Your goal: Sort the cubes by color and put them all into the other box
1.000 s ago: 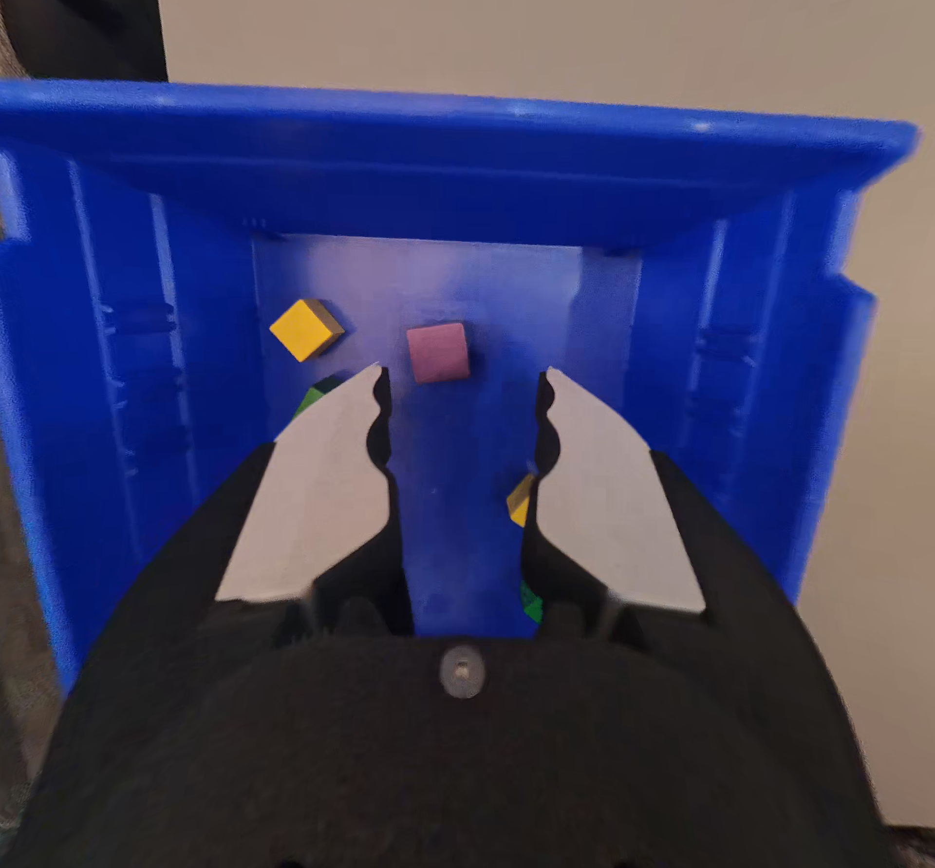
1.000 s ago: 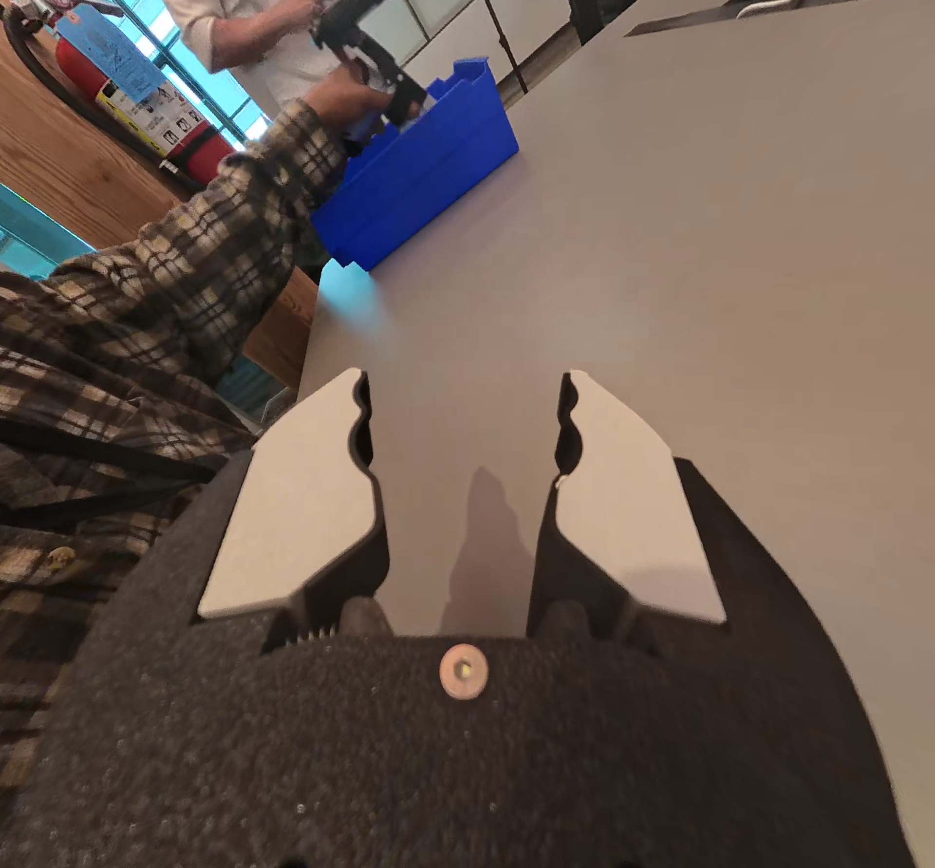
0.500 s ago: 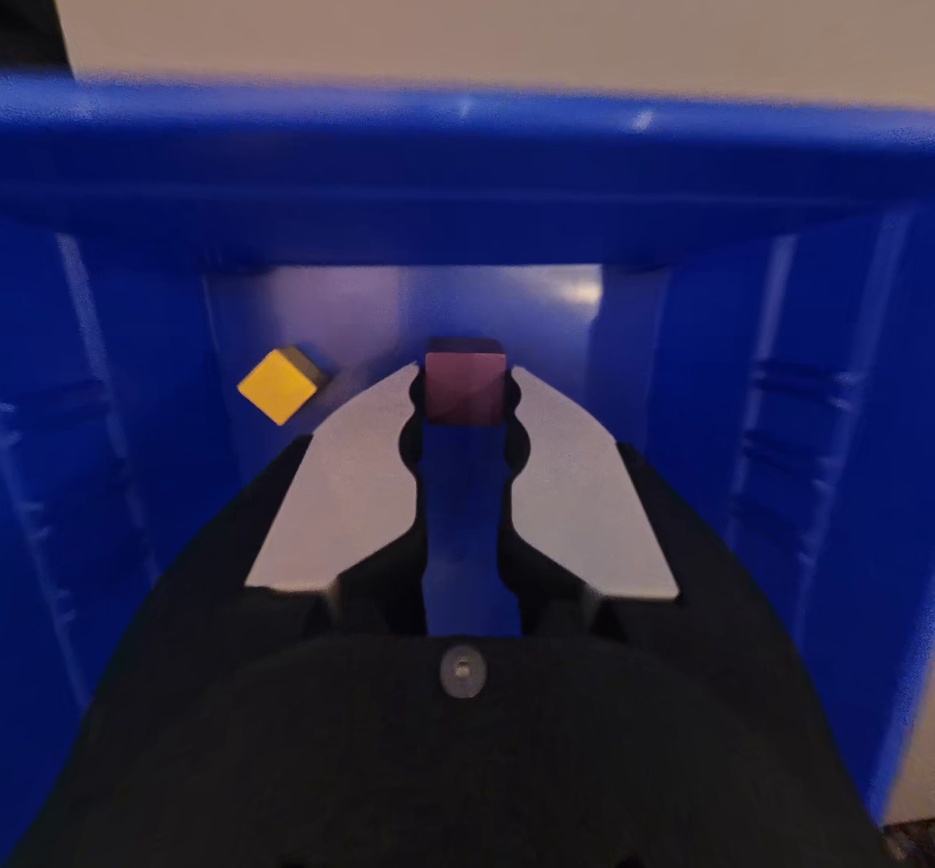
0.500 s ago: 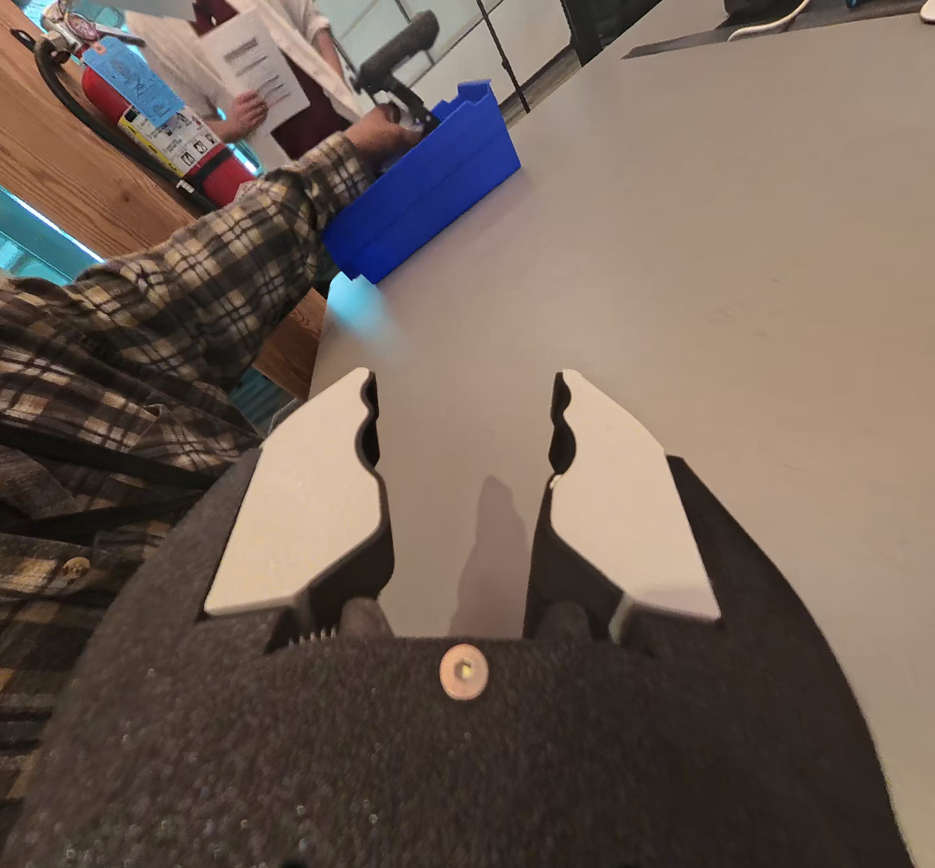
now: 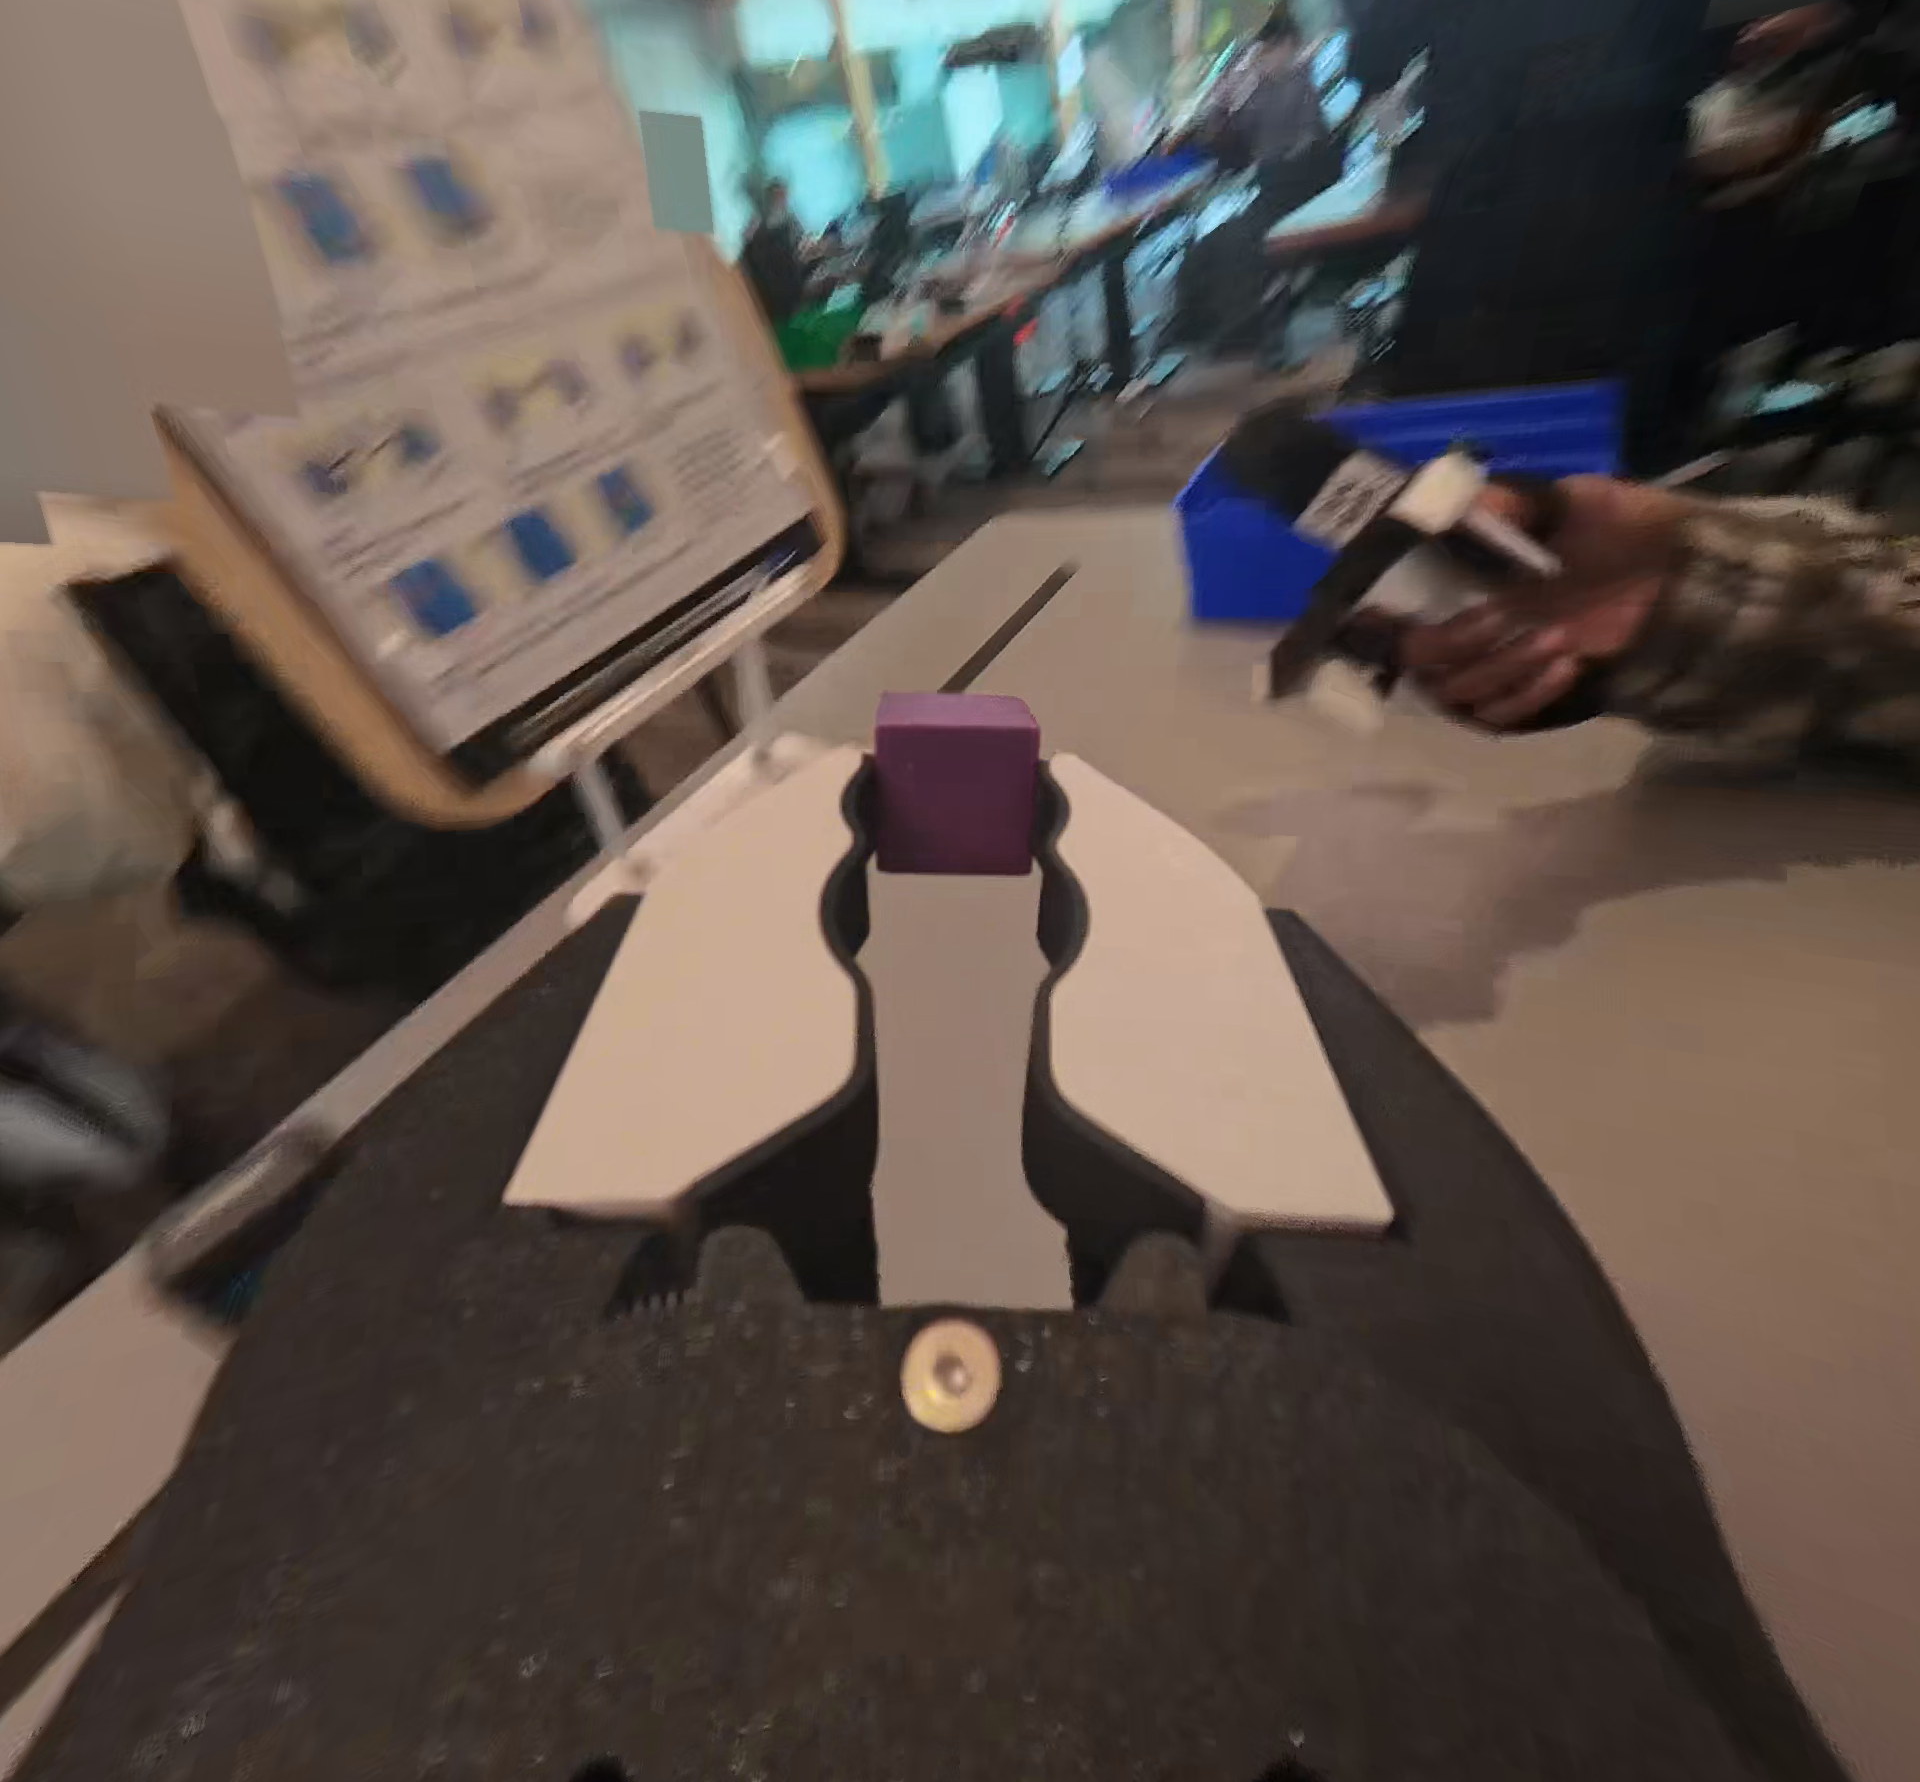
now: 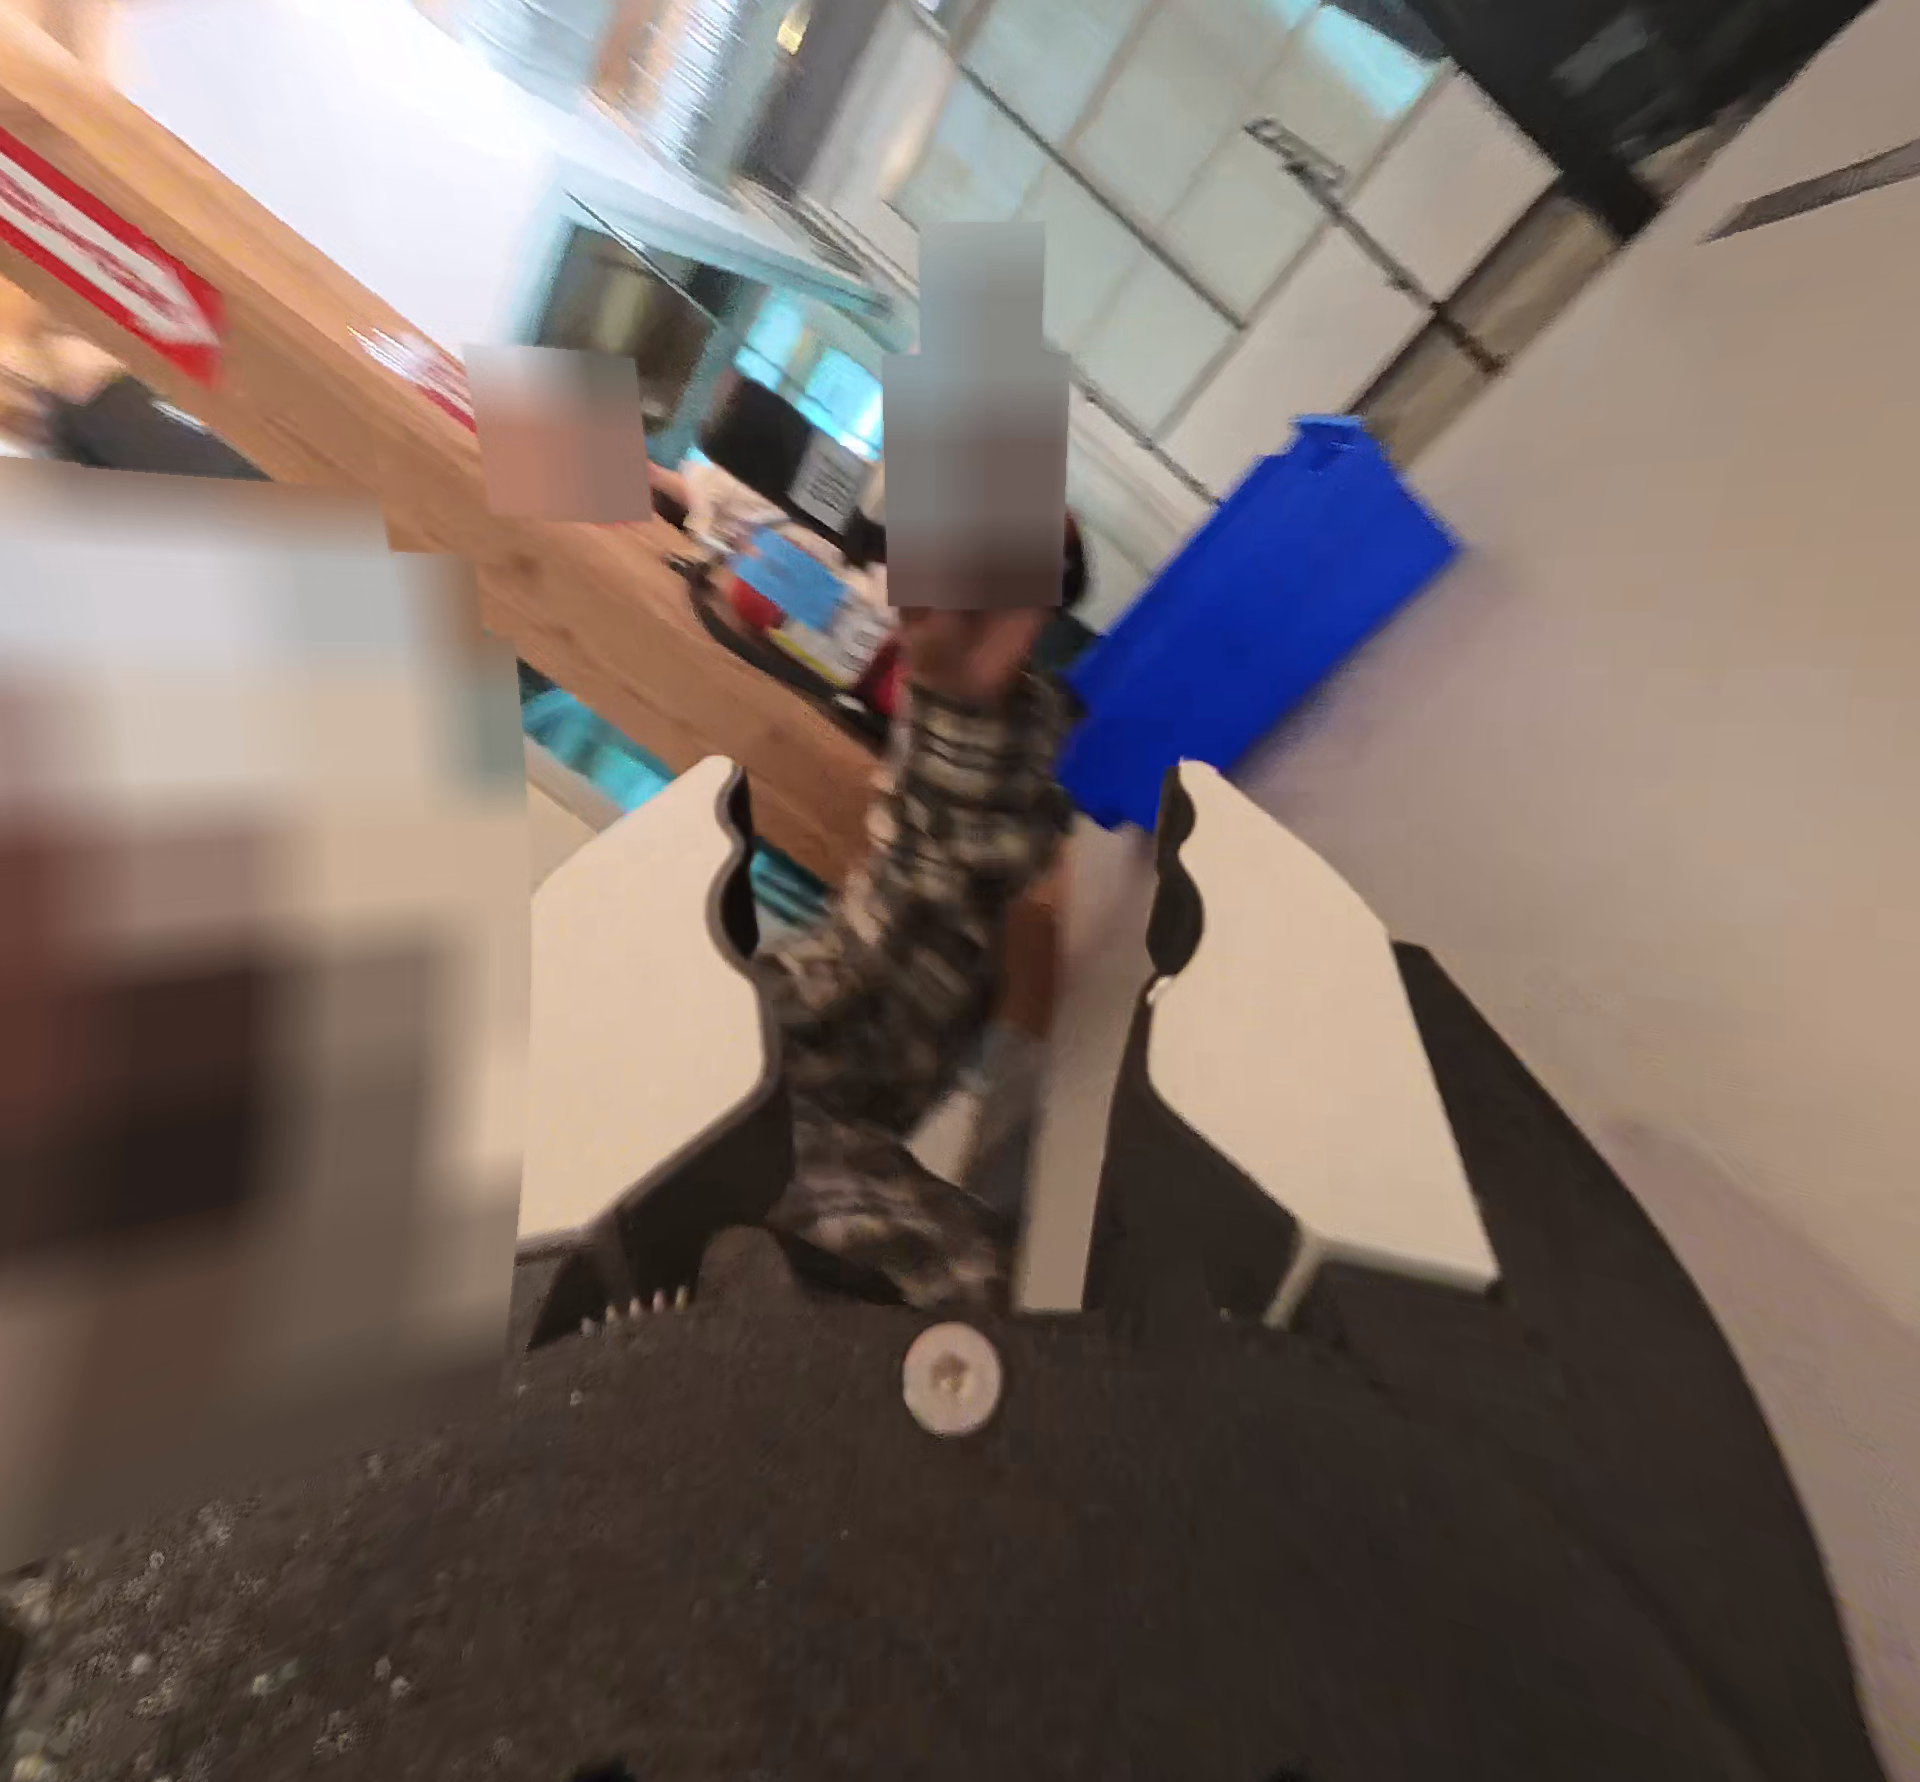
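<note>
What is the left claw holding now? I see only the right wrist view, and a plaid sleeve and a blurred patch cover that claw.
Observer: The left claw is shut on a purple cube.
Operator: Is the cube inside a box?
Observer: No. It is held in the air above the grey table, outside any box.
Operator: Is a second box near?
Observer: Yes. A blue box stands ahead to the right, behind the person's right hand.

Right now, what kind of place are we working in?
Probably a shared lab or workshop: long cluttered benches fill the background, an instruction board stands beside the grey table, and a blue bin sits on that table.
</note>
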{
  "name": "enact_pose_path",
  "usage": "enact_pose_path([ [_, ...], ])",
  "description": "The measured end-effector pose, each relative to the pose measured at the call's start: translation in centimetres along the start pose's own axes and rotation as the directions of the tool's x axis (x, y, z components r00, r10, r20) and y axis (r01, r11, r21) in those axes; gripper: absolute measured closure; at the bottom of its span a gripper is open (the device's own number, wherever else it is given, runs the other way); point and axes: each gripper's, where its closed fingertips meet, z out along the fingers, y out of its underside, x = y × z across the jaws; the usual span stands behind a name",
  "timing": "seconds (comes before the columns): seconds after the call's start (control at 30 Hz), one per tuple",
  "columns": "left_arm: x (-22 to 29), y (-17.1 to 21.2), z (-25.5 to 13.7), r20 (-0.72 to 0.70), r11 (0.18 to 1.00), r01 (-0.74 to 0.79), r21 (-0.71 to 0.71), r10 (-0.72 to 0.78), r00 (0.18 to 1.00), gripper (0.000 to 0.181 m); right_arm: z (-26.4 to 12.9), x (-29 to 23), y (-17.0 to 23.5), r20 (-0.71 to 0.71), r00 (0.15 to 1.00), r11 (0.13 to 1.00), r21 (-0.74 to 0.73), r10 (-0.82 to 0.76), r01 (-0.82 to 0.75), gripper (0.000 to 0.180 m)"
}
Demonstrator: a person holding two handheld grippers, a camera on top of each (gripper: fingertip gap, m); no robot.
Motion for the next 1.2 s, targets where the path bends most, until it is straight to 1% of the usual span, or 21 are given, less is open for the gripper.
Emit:
enact_pose_path([
  [0.1,5.4,-1.1,3.9,-0.161,0.985,-0.004,0.171,0.032,0.986,0.153,2.1,-1.6,-0.8,0.163,0.967,0.98,0.0,0.198,-0.2,0.106],
  [0.17,7.9,-1.1,6.1,-0.233,0.969,0.023,0.246,0.036,0.972,0.153,3.2,-1.7,-0.6,0.197,0.94,0.96,-0.023,0.279,-0.28,0.107],
  [0.23,9.6,-0.8,7.9,-0.284,0.958,0.055,0.282,0.029,0.958,0.153,3.9,-1.7,-0.2,0.197,0.925,0.945,-0.042,0.325,-0.323,0.107],
  [0.3,10.9,-0.4,9.4,-0.326,0.954,0.078,0.289,0.022,0.945,0.153,4.2,-1.8,0.1,0.19,0.921,0.941,-0.053,0.339,-0.335,0.111],
  [0.47,13.3,1.0,12.2,-0.366,0.969,0.03,0.245,0.063,0.929,0.153,3.8,-1.8,0.3,0.146,0.929,0.94,-0.062,0.341,-0.336,0.118],
  [0.53,14.0,1.4,12.9,-0.379,0.973,0.014,0.23,0.076,0.922,0.153,3.6,-1.9,0.5,0.137,0.93,0.94,-0.078,0.341,-0.333,0.13],
  [0.57,14.2,1.5,13.2,-0.381,0.974,0.009,0.225,0.08,0.921,0.153,3.4,-2.0,0.6,0.133,0.931,0.94,-0.087,0.34,-0.33,0.144],
  [0.6,14.4,1.5,13.4,-0.381,0.974,0.005,0.228,0.084,0.921,0.153,3.2,-1.7,0.8,0.106,0.938,0.943,-0.092,0.33,-0.321,0.152],
  [0.63,14.6,1.5,13.7,-0.379,0.975,-0.001,0.221,0.087,0.921,0.153,2.9,-1.6,0.7,0.092,0.942,0.944,-0.091,0.324,-0.316,0.152],
  [0.67,14.8,1.6,13.8,-0.381,0.978,-0.004,0.209,0.085,0.921,0.148,2.5,-1.7,0.6,0.078,0.945,0.946,-0.088,0.317,-0.311,0.152],
  [0.73,15.1,1.6,14.1,-0.387,0.984,0.024,0.176,0.046,0.921,0.115,0.8,-1.9,-0.3,0.027,0.959,0.958,-0.066,0.283,-0.281,0.152],
  [0.77,15.2,1.8,14.1,-0.392,0.987,0.038,0.154,0.026,0.92,0.105,-0.5,-2.0,-0.8,-0.018,0.967,0.965,-0.064,0.253,-0.254,0.152],
  [0.83,15.7,2.2,13.6,-0.404,0.99,0.06,0.13,-0.002,0.915,0.093,-4.3,-2.2,-2.2,-0.17,0.973,0.984,-0.055,0.157,-0.168,0.152],
  [0.87,16.0,2.4,13.2,-0.408,0.99,0.067,0.126,-0.01,0.913,0.091,-6.8,-2.1,-3.0,-0.286,0.954,0.991,-0.066,0.091,-0.114,0.152],
  [0.9,16.2,2.6,12.8,-0.411,0.99,0.073,0.123,-0.016,0.911,0.09,-9.9,-1.8,-3.7,-0.424,0.906,0.994,-0.094,0.015,-0.061,0.152],
  [0.93,16.4,2.9,12.5,-0.413,0.989,0.082,0.121,-0.025,0.91,0.09,-13.6,-1.4,-4.5,-0.569,0.821,0.992,-0.127,-0.058,-0.018,0.152],
  [0.97,16.6,3.2,12.2,-0.42,0.988,0.094,0.12,-0.036,0.907,0.09,-17.5,-1.2,-5.4,-0.694,0.711,0.989,-0.146,-0.109,0.009,0.152],
  [1.03,17.2,3.6,11.7,-0.457,0.984,0.138,0.11,-0.073,0.886,0.093,-25.6,-1.4,-6.5,-0.87,0.476,0.989,-0.149,-0.129,-0.005,0.152],
  [1.1,18.1,3.6,11.4,-0.52,0.975,0.197,0.101,-0.117,0.846,0.095,-33.2,-1.7,-6.5,-0.963,0.243,0.99,-0.134,-0.117,-0.053,0.152],
  [1.13,18.5,3.6,11.4,-0.54,0.972,0.216,0.098,-0.13,0.832,0.096,-36.3,-1.7,-5.8,-0.983,0.151,0.987,-0.12,-0.104,-0.104,0.152],
  [1.2,18.9,3.7,11.6,-0.554,0.972,0.216,0.087,-0.133,0.822,0.098,-41.5,-1.5,-3.6,-0.996,-0.002,0.971,-0.089,-0.091,-0.223,0.152],
])
